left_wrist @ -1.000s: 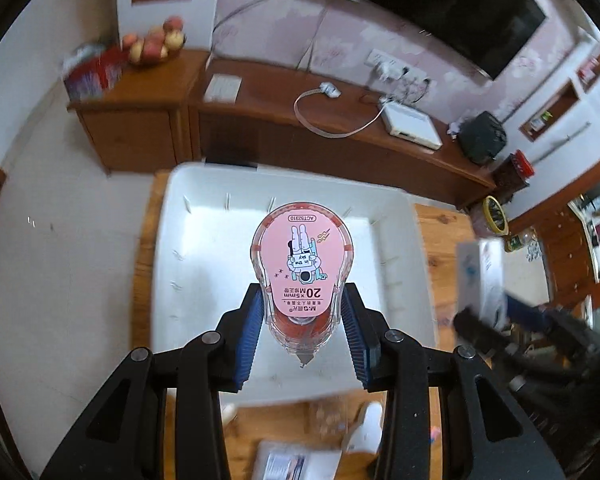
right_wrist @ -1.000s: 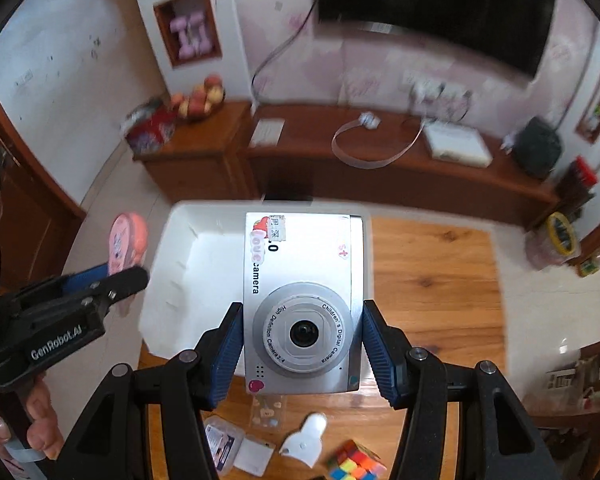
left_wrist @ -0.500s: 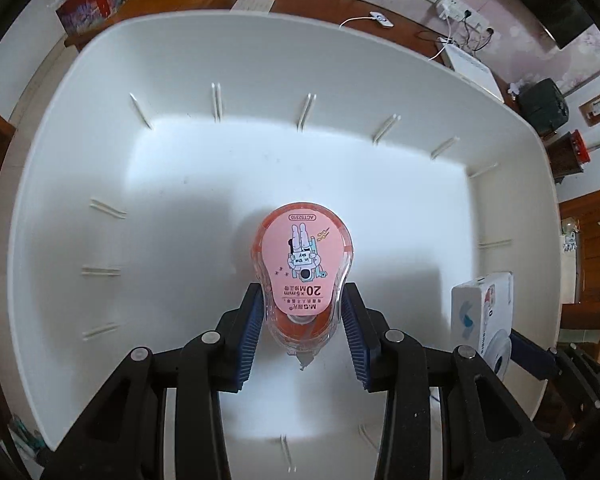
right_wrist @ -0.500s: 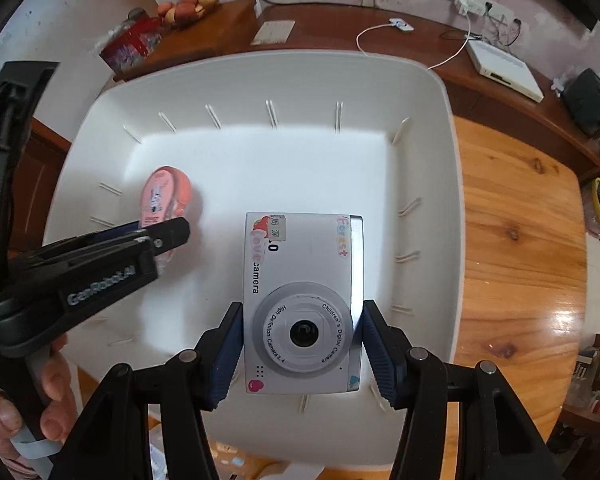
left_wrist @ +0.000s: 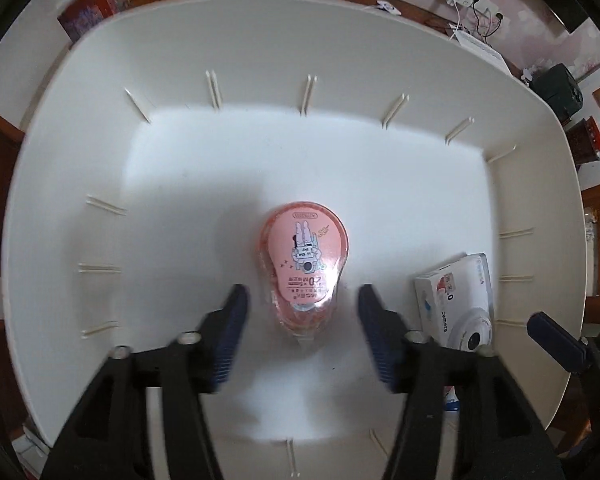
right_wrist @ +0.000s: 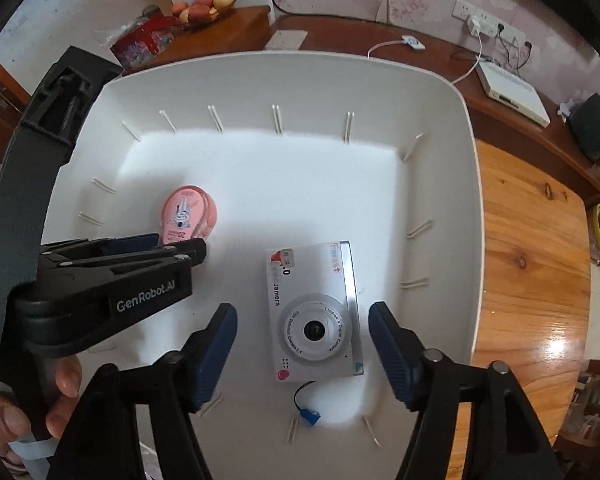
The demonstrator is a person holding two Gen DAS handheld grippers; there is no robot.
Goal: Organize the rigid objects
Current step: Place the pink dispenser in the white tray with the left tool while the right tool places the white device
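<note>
Inside a large white bin [left_wrist: 80,152] with ribbed walls, two objects lie flat on the floor of the bin. The left wrist view looks straight down on a pink correction tape dispenser [left_wrist: 303,260], printed with a cartoon rabbit, lying between the spread fingers of the left claw [left_wrist: 300,328], which touch nothing. At its right edge, this view catches only part of a white children's camera [left_wrist: 458,300].

The right wrist view shows that camera [right_wrist: 314,312] whole, lens up, with a small blue-tipped wrist cord [right_wrist: 306,404] trailing from it, between the wide-open right claw [right_wrist: 302,344]. Only this view shows the wooden desk [right_wrist: 532,280] under the bin, a fruit bowl [right_wrist: 204,4] on the sideboard beyond, and the person's left hand [right_wrist: 40,412] gripping the left claw's handle.
</note>
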